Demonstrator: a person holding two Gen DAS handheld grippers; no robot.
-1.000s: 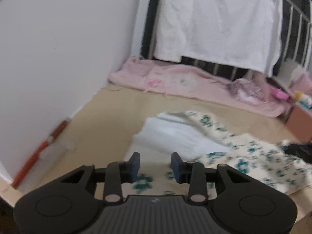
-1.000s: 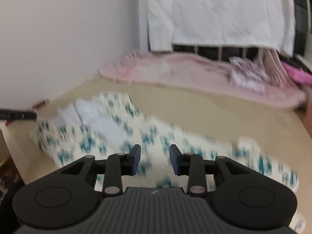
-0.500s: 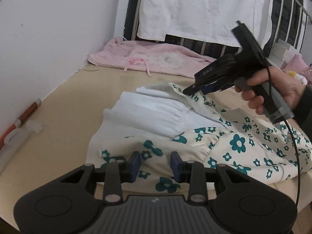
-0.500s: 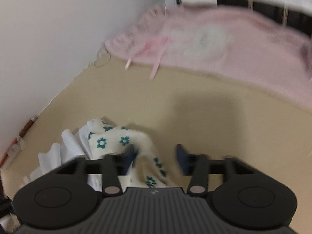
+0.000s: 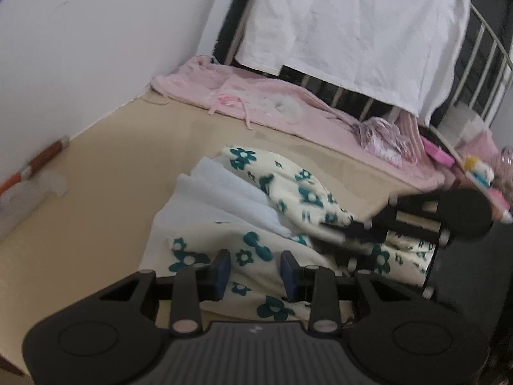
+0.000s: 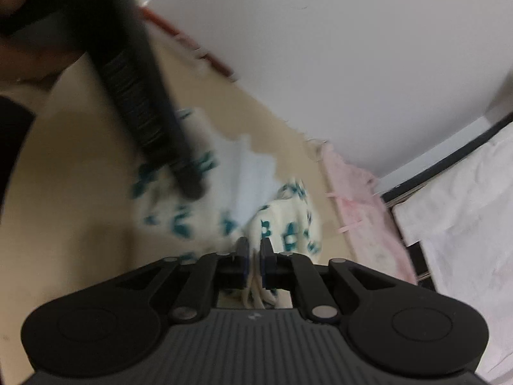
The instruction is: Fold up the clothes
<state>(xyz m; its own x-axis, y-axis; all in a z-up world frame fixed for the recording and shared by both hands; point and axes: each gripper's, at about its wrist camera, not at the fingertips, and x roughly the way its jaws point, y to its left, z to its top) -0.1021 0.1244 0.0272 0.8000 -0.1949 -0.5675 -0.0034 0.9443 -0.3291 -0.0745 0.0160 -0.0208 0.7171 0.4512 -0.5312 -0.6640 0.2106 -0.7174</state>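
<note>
Here the floral garment (image 5: 288,192) lies rumpled on the beige surface (image 5: 112,176), directly ahead of the left gripper (image 5: 255,269). It is cream cloth printed with teal flowers, and a plain white lining (image 5: 218,192) shows where it is turned back, just beyond that gripper's left fingertip. The left gripper's jaws stand apart, with the cloth's near hem lying between and under them; nothing is pinched there.

To the right of the left gripper, the right gripper (image 5: 349,234) reaches in from the side, its tips at a raised fold of the garment. In its own view the right gripper (image 6: 255,253) has its jaws drawn nearly together with a bunch of the floral garment (image 6: 288,224) caught between them, the cloth rising ahead in a humped fold.

Beyond the garment, a pink blanket (image 5: 272,102) lies along the far edge, under a white sheet (image 5: 352,25) hung over a metal bed rail (image 5: 481,64). Left of both grippers stands a white wall (image 5: 96,48).
</note>
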